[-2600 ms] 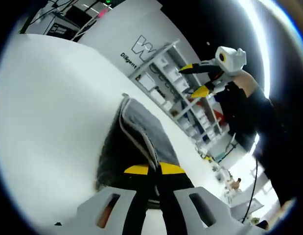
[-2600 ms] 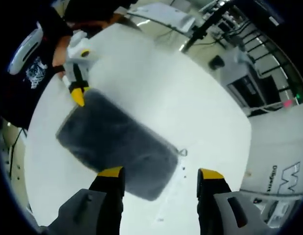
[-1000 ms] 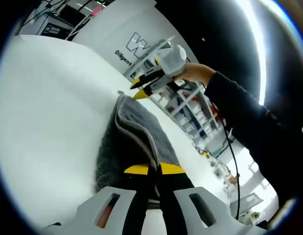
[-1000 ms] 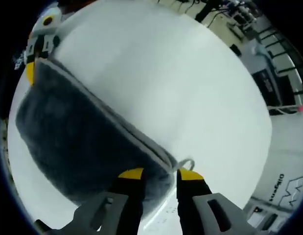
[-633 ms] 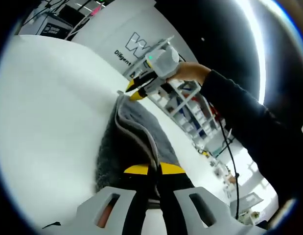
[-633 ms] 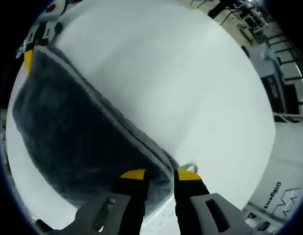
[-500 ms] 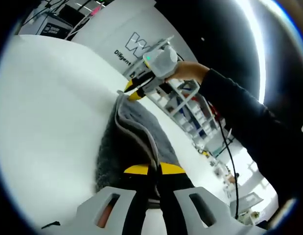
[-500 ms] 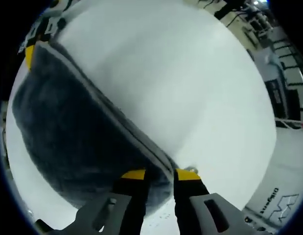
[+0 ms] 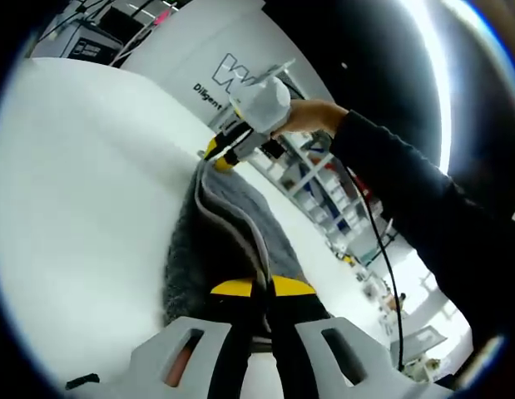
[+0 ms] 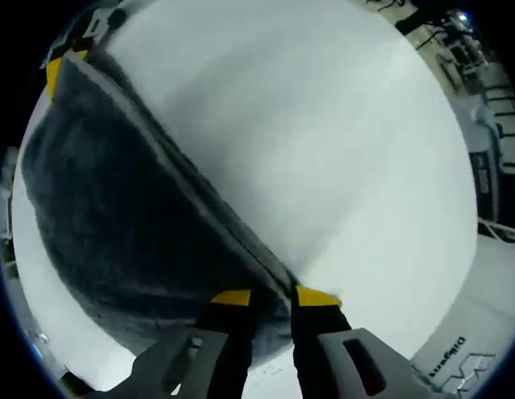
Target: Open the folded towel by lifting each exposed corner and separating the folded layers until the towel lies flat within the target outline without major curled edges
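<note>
A folded dark grey towel (image 9: pixel 228 229) with a pale hem lies on the white table (image 9: pixel 91 183). My left gripper (image 9: pixel 253 288) is shut on its near corner, low in the left gripper view. At the towel's far corner a hand holds my right gripper (image 9: pixel 217 156), tips down on the cloth. In the right gripper view the towel (image 10: pixel 132 216) spreads away to the left. My right gripper (image 10: pixel 274 298) has its jaws close together with the hemmed corner pinched between them. The left gripper's yellow tip (image 10: pixel 51 75) sits at the opposite corner, upper left.
A white wall panel with a logo (image 9: pixel 232 75) and shelving (image 9: pixel 324 183) stand beyond the table. Dark equipment (image 9: pixel 82 37) sits at the far left. The person's dark sleeve (image 9: pixel 407 191) reaches in from the right. A small black item (image 9: pixel 81 381) lies near the table's edge.
My right gripper has come down from above the table onto the towel's far corner, and its jaws have narrowed around the hem. The left gripper has kept its hold without moving.
</note>
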`<move>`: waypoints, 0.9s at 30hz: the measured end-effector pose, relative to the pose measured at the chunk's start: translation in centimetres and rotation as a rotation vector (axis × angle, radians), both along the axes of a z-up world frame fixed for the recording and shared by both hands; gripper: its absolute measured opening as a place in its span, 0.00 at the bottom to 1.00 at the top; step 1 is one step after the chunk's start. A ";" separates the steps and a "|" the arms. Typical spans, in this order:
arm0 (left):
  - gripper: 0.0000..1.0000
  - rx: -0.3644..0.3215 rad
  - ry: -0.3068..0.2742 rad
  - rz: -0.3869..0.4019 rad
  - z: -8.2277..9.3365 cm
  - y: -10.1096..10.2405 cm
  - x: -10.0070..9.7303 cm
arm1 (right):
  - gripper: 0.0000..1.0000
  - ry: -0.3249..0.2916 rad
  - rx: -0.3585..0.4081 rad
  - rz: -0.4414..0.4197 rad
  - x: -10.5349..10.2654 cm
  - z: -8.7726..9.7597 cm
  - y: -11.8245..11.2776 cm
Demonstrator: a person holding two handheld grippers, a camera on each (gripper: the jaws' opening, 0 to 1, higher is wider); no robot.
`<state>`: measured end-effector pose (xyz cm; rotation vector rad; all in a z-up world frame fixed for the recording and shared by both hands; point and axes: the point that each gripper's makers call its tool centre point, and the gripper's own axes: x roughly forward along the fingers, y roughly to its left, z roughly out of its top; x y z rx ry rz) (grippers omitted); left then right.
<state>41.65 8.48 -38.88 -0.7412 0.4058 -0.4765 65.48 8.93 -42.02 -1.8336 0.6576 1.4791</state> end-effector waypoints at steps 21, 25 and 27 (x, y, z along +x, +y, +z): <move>0.04 0.013 -0.006 -0.001 0.0 0.1 0.1 | 0.05 -0.074 0.094 0.027 2.4 0.4 0.3; 0.04 0.012 -0.005 0.000 0.0 0.1 0.2 | 0.06 -0.107 0.088 0.053 2.6 0.3 0.5; 0.04 0.011 -0.006 -0.001 0.0 0.1 0.2 | 0.07 -0.120 0.071 0.104 2.6 0.1 0.7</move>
